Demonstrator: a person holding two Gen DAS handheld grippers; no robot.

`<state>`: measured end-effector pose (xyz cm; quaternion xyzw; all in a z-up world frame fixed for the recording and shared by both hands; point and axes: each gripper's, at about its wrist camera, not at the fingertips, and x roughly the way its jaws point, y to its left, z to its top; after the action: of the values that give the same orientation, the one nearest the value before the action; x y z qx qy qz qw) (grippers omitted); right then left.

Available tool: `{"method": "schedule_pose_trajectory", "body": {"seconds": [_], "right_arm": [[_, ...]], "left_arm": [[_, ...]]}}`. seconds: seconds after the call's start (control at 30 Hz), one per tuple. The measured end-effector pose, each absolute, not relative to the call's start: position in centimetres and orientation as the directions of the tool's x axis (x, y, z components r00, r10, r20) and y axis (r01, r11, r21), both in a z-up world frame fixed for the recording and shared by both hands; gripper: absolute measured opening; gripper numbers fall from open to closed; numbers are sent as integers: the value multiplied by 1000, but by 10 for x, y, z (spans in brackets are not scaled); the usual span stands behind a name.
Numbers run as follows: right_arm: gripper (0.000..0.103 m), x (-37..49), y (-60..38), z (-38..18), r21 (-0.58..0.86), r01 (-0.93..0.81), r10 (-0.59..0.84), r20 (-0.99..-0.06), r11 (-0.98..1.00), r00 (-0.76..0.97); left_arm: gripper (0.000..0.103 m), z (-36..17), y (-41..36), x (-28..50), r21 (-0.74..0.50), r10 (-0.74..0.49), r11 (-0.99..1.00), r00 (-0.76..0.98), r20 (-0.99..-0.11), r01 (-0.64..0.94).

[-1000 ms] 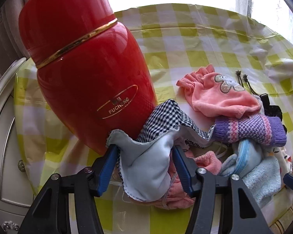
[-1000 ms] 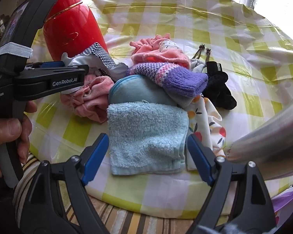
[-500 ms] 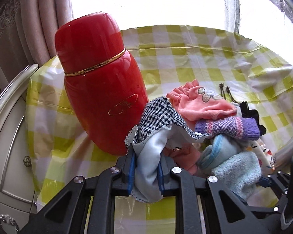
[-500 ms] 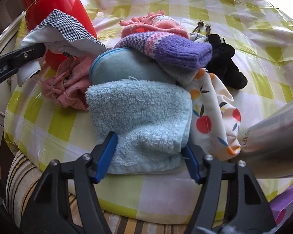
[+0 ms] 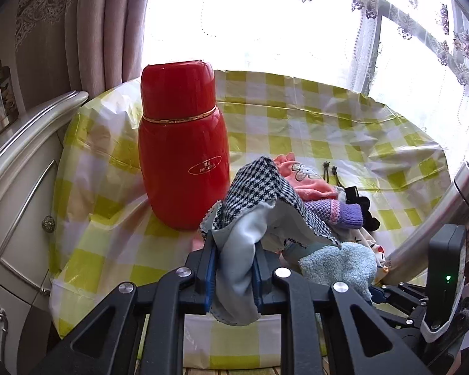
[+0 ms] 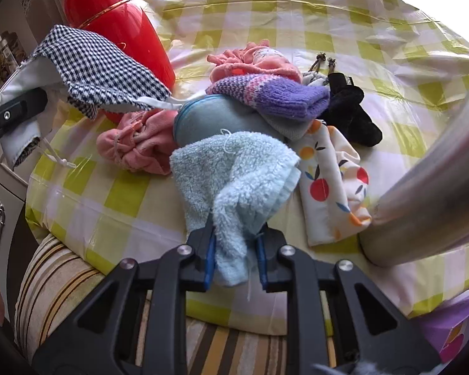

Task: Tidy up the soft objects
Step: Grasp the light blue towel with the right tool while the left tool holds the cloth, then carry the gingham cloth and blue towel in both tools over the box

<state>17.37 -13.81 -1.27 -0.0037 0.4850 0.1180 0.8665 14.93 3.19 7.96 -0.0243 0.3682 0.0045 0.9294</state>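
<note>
My left gripper [image 5: 234, 268] is shut on a houndstooth pouch with white lining [image 5: 259, 187] and holds it lifted above the pile; the pouch also shows in the right wrist view [image 6: 100, 72]. My right gripper [image 6: 234, 259] is shut on the near edge of a light blue terry cloth [image 6: 234, 168], which is bunched and raised at that edge. The pile on the checked tablecloth [image 6: 297, 9] holds a purple knitted sock [image 6: 275, 97], a pink cloth [image 6: 140, 147], a pink embroidered piece [image 6: 256, 62], a blue-grey pouch [image 6: 209, 118], a fruit-print cloth [image 6: 331, 181] and a black item [image 6: 353, 118].
A red flask [image 5: 181, 150] stands upright at the left of the pile. A steel flask [image 6: 431, 172] leans in at the right. A white cabinet [image 5: 15, 187] stands left of the table. A striped cushion [image 6: 62, 281] lies below the table's near edge.
Both grippers closed: the left on the houndstooth pouch, then lifted it up and back; the right moved onto the blue terry cloth and shut on its near edge, bunching it.
</note>
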Motion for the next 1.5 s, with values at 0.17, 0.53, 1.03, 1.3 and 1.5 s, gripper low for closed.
{"method": "schedule_pose_trajectory", "body": {"seconds": [0.17, 0.53, 1.03, 1.3, 1.5], "right_arm": [[24, 152, -147, 2, 134, -211, 228, -824, 968, 519], [24, 103, -189, 29, 180, -152, 234, -796, 972, 559], [24, 46, -276, 61, 170, -2, 134, -770, 985, 623], [24, 11, -358, 70, 149, 188, -8, -764, 971, 645], [24, -19, -429, 76, 123, 356, -143, -761, 926, 633]], "left_arm": [[20, 75, 27, 137, -64, -40, 998, 711, -702, -8], [20, 61, -5, 112, -102, -130, 991, 652, -747, 81], [20, 66, -102, 81, -173, -333, 933, 568, -752, 317], [20, 73, -165, 63, -212, -444, 867, 506, -739, 451], [20, 74, -212, 55, -222, -490, 821, 451, -745, 526]]}}
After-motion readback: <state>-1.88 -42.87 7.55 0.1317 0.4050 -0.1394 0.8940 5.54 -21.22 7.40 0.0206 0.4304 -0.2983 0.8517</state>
